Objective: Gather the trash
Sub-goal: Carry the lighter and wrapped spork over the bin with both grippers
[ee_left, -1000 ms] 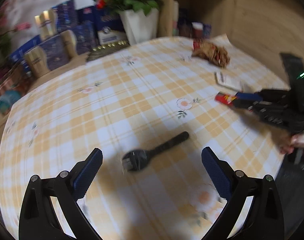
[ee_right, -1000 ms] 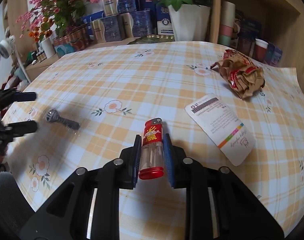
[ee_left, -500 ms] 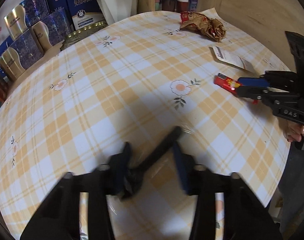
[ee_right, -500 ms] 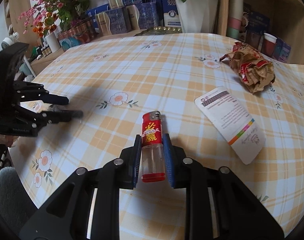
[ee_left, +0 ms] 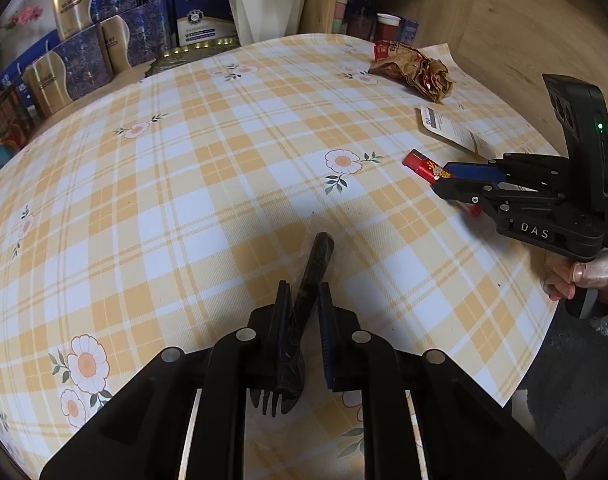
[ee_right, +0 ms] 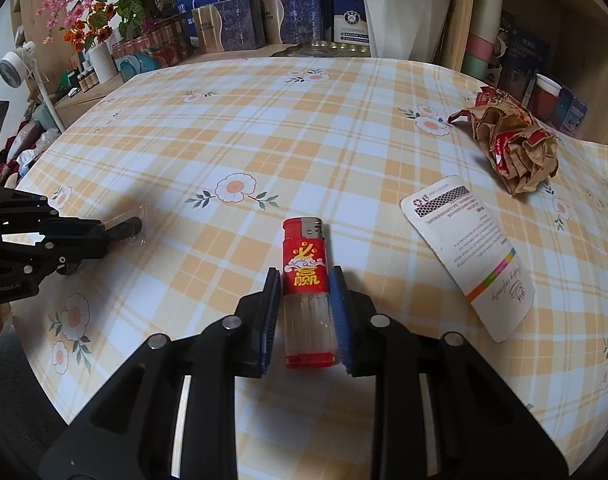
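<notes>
A: Yellow-and-white plaid cloth with daisy prints covers the bench [ee_right: 344, 128]; blue gift boxes [ee_right: 288, 20] and a white planter [ee_right: 398, 20] stand behind it.

B: Left tongs [ee_left: 304, 336]?

A: Jaws have just been closing. Now narrow, pads against a black plastic fork in a clear wrapper [ee_left: 304, 312]. Handle points away over the cloth, tines poke out below the pads.

B: Right tongs [ee_right: 306, 316]?

A: Narrow, set on either side of a red lighter [ee_right: 306, 268] with gold characters, lying flat on the cloth. Jaws have eased slightly apart; cannot tell whether the pads press on it.

B: Other trash?

A: Crumpled brown paper bag [ee_right: 512, 144] near the far right edge. White printed card [ee_right: 468, 252] flat between bag and lighter, touching neither.

B: Person?

A: Fingers [ee_left: 576, 276] under the right tool's grip, left wrist view.
</notes>
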`<action>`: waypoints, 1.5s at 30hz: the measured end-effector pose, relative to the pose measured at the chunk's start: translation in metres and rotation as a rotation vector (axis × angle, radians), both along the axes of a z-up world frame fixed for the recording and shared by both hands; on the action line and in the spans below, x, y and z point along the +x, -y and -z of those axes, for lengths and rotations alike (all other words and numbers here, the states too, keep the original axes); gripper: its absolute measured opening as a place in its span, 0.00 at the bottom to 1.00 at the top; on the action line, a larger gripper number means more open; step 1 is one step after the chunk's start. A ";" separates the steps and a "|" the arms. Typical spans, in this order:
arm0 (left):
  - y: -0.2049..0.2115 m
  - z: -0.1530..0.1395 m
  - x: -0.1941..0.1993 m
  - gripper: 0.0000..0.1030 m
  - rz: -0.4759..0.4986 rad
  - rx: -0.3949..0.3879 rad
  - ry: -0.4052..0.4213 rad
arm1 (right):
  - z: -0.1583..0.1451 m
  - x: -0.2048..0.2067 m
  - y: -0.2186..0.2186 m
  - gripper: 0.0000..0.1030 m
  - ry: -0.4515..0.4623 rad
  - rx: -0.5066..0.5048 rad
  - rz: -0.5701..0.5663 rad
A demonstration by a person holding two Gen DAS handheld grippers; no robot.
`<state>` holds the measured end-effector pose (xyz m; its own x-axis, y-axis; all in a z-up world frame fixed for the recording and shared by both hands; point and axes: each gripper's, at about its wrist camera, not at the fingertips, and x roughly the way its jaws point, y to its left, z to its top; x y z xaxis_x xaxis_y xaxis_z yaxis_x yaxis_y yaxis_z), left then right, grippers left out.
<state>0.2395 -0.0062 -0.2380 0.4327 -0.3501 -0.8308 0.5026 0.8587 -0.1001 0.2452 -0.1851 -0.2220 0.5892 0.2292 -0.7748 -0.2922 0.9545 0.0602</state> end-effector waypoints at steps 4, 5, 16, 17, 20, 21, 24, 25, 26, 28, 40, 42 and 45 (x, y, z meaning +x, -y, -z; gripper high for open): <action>0.001 0.000 0.000 0.14 -0.010 0.000 0.000 | 0.000 0.000 -0.001 0.27 0.007 -0.010 0.001; 0.000 0.000 0.001 0.14 -0.014 -0.001 -0.002 | 0.000 -0.001 -0.002 0.25 0.011 -0.012 -0.003; -0.025 -0.037 -0.034 0.08 -0.121 -0.249 -0.014 | -0.025 -0.036 0.008 0.25 0.120 0.050 -0.012; -0.026 -0.042 -0.040 0.08 -0.124 -0.268 -0.011 | -0.030 -0.043 0.008 0.25 0.129 0.060 -0.014; -0.028 -0.056 -0.061 0.08 -0.131 -0.323 -0.004 | -0.045 -0.063 0.008 0.25 0.154 0.088 -0.020; -0.027 -0.059 -0.067 0.08 -0.129 -0.329 0.000 | -0.048 -0.070 0.008 0.25 0.160 0.096 -0.022; -0.022 -0.066 -0.094 0.08 -0.112 -0.323 0.020 | -0.060 -0.095 0.009 0.25 0.178 0.127 -0.029; -0.021 -0.067 -0.101 0.08 -0.111 -0.325 0.024 | -0.064 -0.106 0.009 0.25 0.182 0.139 -0.032; -0.022 -0.067 -0.110 0.08 -0.113 -0.329 0.027 | -0.065 -0.115 0.010 0.25 0.183 0.148 -0.034; -0.025 -0.067 -0.128 0.08 -0.122 -0.335 0.036 | -0.067 -0.132 0.011 0.25 0.179 0.163 -0.038; -0.050 -0.059 -0.204 0.08 -0.198 -0.452 0.074 | -0.021 -0.222 -0.011 0.25 0.055 0.154 -0.116; -0.051 -0.054 -0.209 0.08 -0.201 -0.460 0.080 | -0.010 -0.227 -0.016 0.25 0.027 0.150 -0.124; -0.052 -0.045 -0.212 0.08 -0.210 -0.460 0.080 | 0.005 -0.229 -0.027 0.25 -0.004 0.108 -0.149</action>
